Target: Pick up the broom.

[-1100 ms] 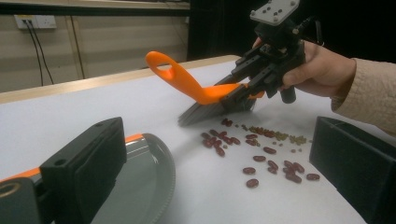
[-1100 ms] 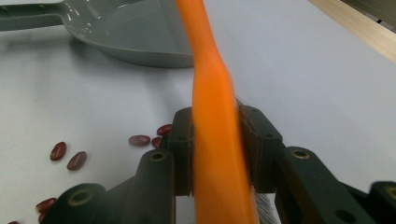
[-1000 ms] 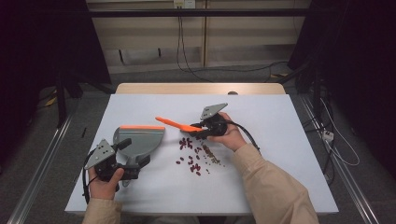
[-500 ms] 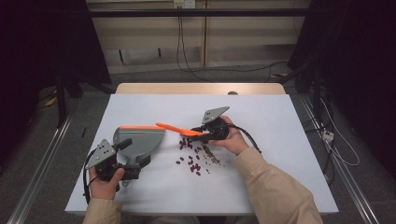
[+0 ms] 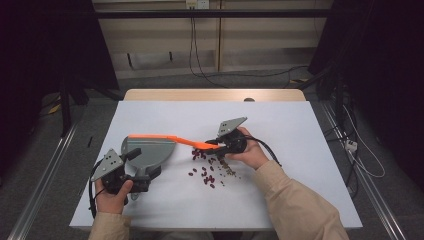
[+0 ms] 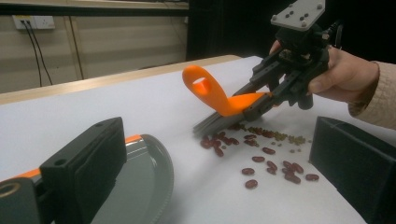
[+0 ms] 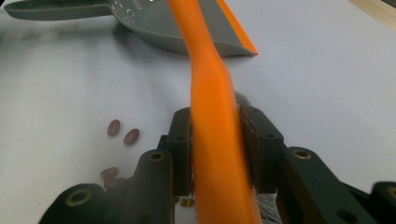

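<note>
High view: right gripper (image 5: 216, 144) has its jaws clamped on the orange brush (image 5: 197, 144), bristles down at the far end of the scattered beans (image 5: 209, 172) mid-tabletop. Left gripper (image 5: 137, 167), near the front-left corner, has its jaws closed on the grey dustpan (image 5: 150, 150) handle. Pan looks empty in left gripper view; judged: sweeping barely begun, all beans left to collect.

I find no writing, label, brand or number that I can read on anything here, neither on what I hold nor on what lies before me.
</note>
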